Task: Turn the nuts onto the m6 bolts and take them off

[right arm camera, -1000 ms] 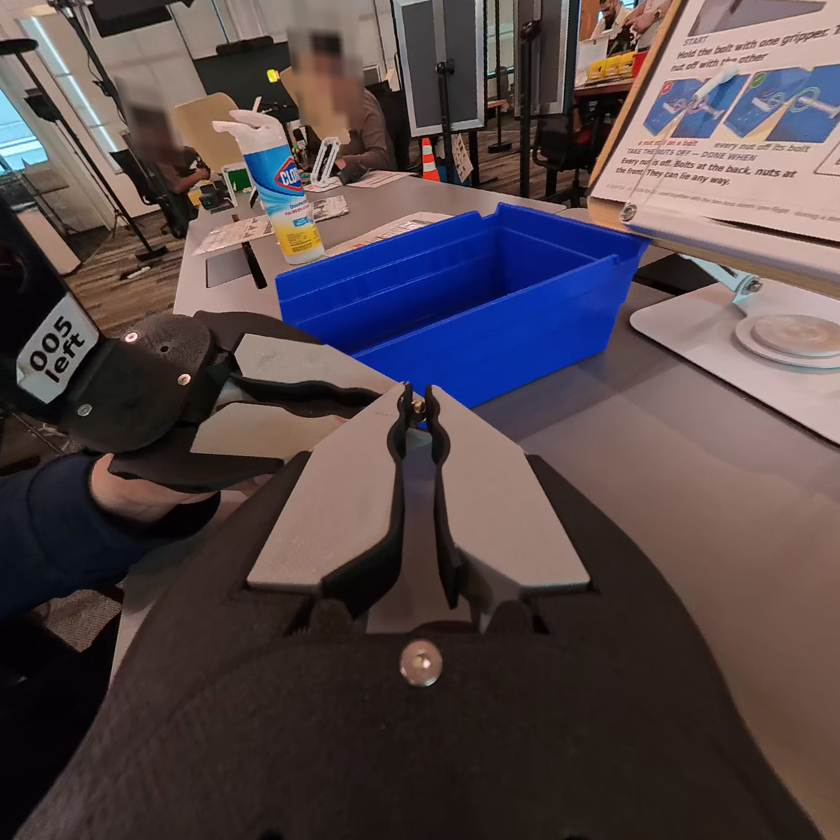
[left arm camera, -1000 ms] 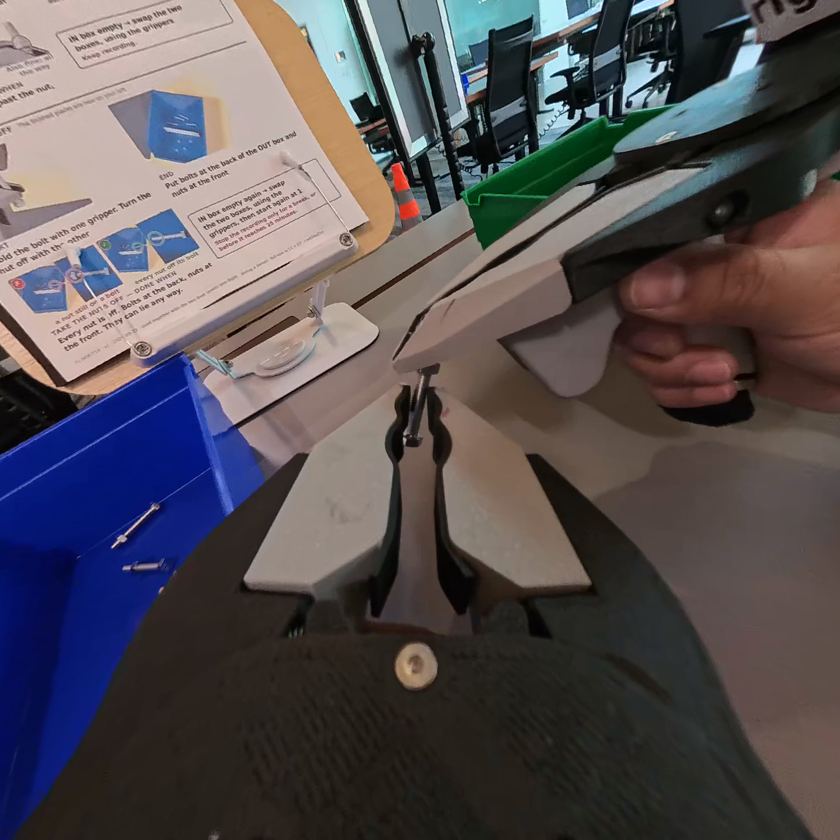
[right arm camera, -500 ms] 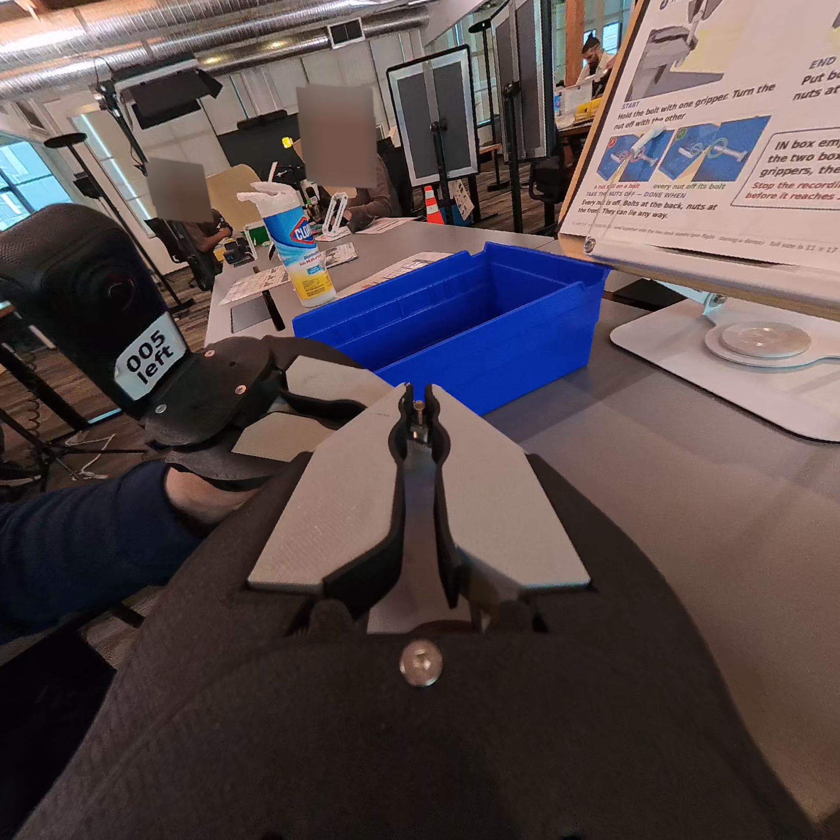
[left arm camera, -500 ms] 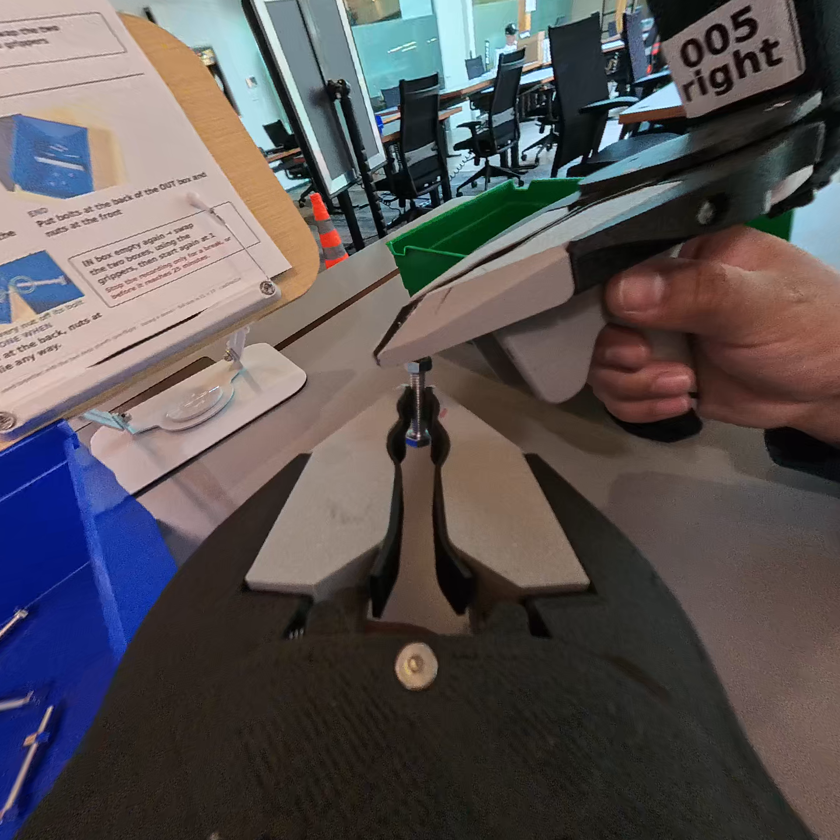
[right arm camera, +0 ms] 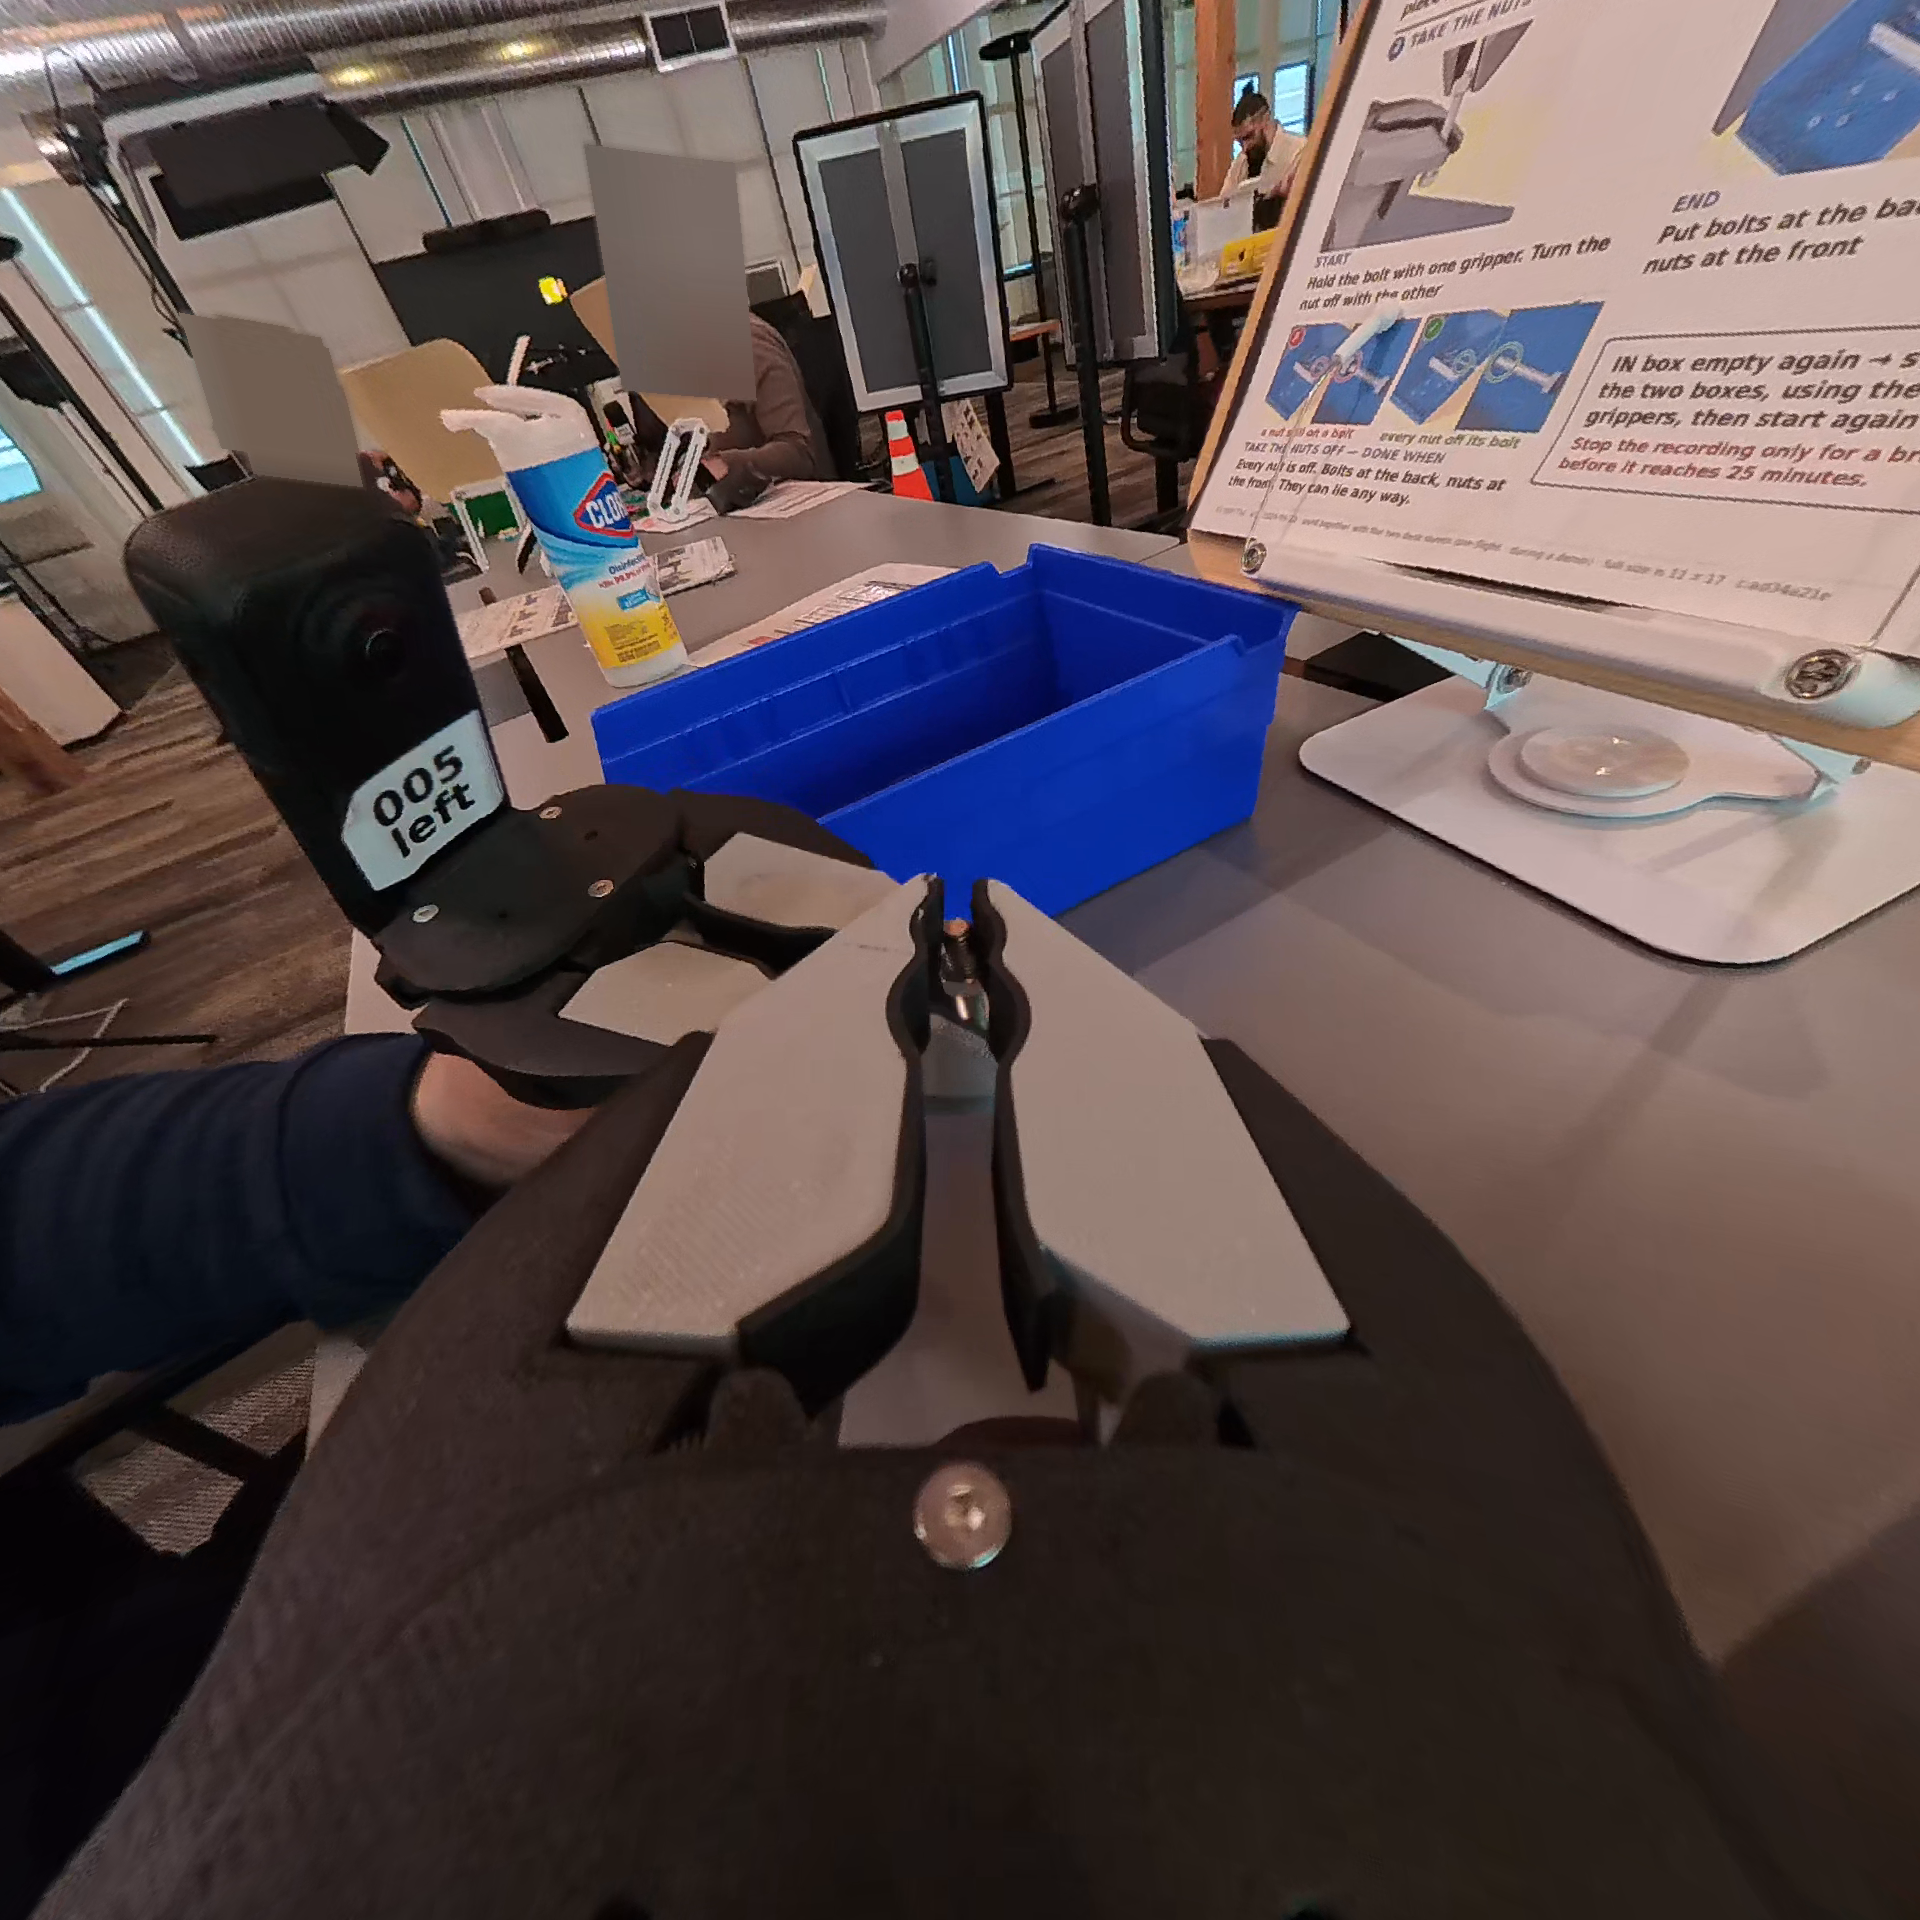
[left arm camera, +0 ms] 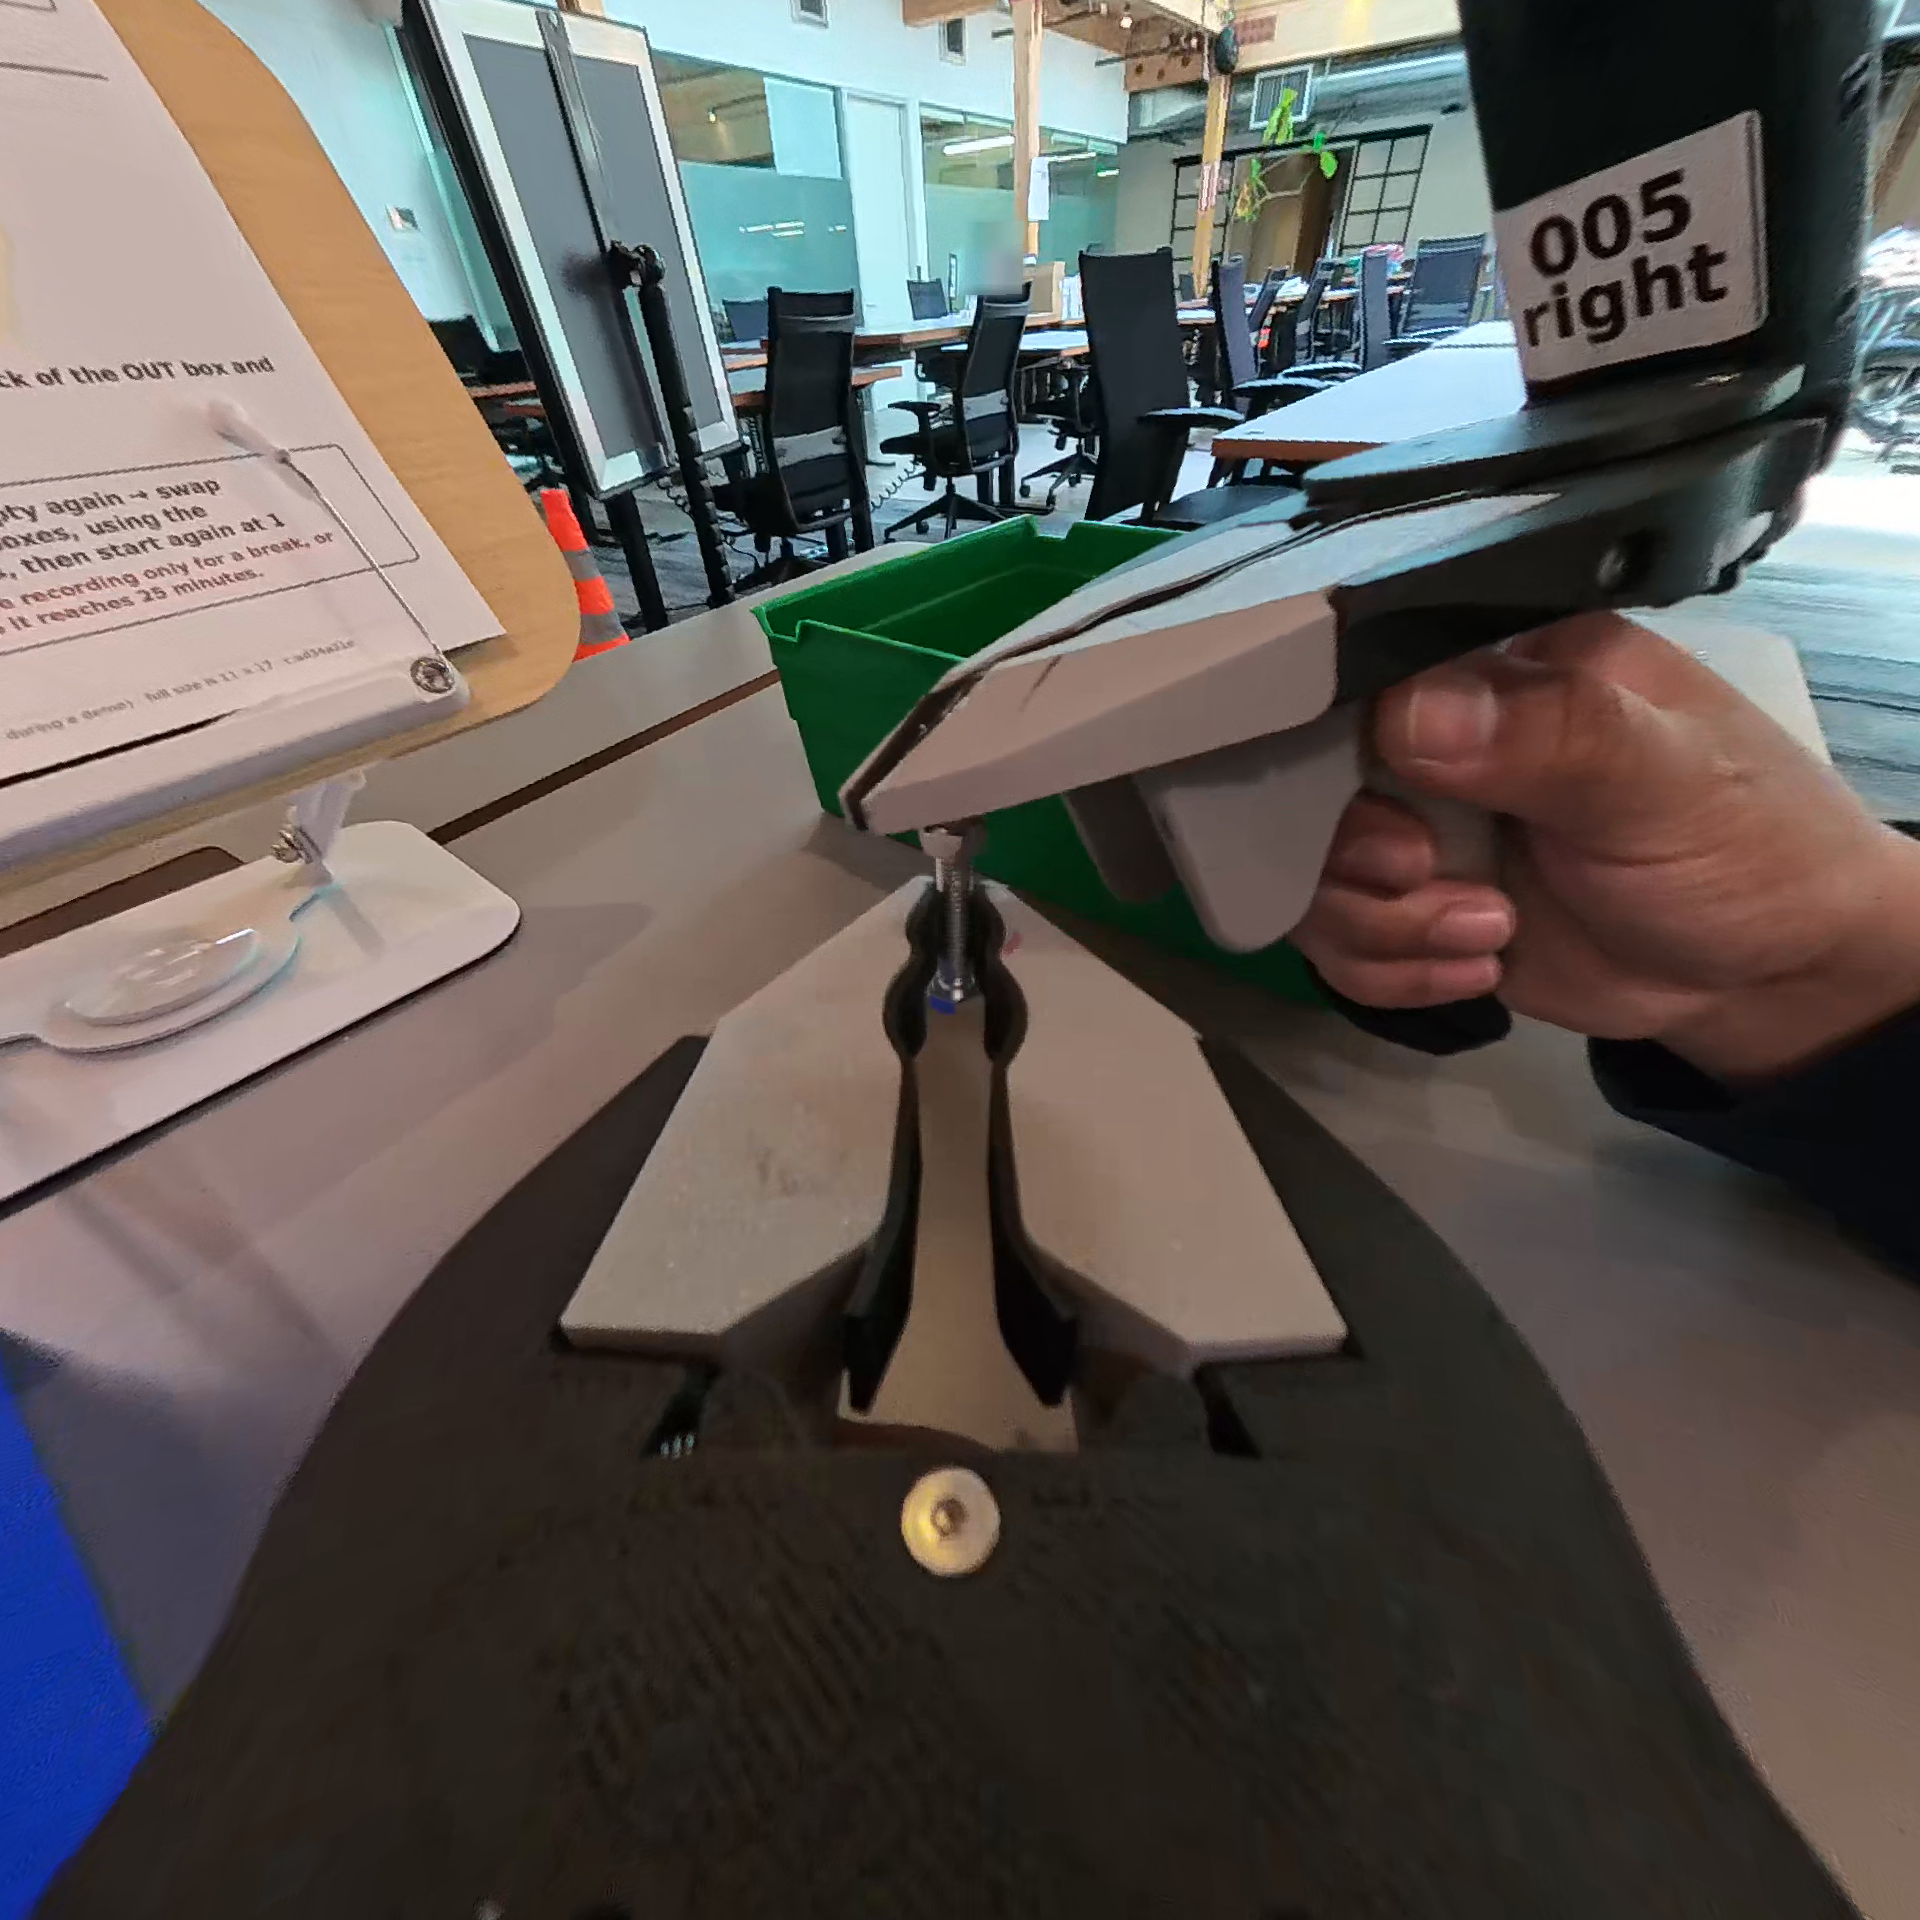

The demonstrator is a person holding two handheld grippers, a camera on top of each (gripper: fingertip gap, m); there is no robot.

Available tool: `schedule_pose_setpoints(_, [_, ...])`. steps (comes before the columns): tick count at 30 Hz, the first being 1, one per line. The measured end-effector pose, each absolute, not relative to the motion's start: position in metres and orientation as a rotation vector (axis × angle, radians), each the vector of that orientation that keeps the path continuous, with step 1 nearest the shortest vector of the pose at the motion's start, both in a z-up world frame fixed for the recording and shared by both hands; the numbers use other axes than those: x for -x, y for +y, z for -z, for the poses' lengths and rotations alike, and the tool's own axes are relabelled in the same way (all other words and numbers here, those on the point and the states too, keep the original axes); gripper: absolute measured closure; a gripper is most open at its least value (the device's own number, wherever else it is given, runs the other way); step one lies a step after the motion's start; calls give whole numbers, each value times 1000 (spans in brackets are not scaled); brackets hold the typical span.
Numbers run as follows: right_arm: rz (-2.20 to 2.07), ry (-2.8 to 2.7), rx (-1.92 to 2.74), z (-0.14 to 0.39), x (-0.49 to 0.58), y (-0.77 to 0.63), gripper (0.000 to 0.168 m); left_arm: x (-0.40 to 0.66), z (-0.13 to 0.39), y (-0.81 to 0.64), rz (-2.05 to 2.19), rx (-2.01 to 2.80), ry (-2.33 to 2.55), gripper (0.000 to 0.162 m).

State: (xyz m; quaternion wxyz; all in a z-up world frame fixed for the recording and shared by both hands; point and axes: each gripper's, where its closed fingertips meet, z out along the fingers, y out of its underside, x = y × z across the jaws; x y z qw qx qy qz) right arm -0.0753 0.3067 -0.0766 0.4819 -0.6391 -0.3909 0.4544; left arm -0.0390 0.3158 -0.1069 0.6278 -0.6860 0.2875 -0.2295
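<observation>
Grey tabletop (left arm camera: 644, 1039) carries everything you are working over. In your right wrist view a blue bin (right arm camera: 1039, 748) sits at 12 o'clock, with the white-based instruction stand (right arm camera: 1558, 831) at 2 o'clock and a wipes canister (right arm camera: 592, 561) at 10 o'clock behind it. In your left wrist view a green bin (left arm camera: 873, 665) stands at 12 o'clock, just behind the work.

Your left gripper (left arm camera: 954, 971) has its jaws narrowed around the bolt (left arm camera: 951, 935), clamping its lower end so the threaded shank stands upright above the tabletop, at 12 o'clock in that view. Your right gripper (left arm camera: 914, 805) comes in from 2 o'clock, your hand (left arm camera: 1621, 862) around its handle, its jaws pinched together on the nut (left arm camera: 940, 840) at the top of the shank. From the right wrist view the same bolt (right arm camera: 954, 961) shows as a small metal tip between the narrow jaws, with the left gripper reaching in from 9 o'clock.
</observation>
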Motion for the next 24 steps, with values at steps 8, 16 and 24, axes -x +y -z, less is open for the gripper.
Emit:
schedule_pose_setpoints(8, [-1163,-950,1528,72,76,301,167,40,106,311,493,1576,680,160])
schedule_pose_setpoints(16, [-1224,-933,1511,69,73,300,150,50,106,312,498,1604,633,160])
schedule_pose_setpoints(24, [-1053,-1010,1522,81,81,301,140,47,104,308,510,1587,649,160])
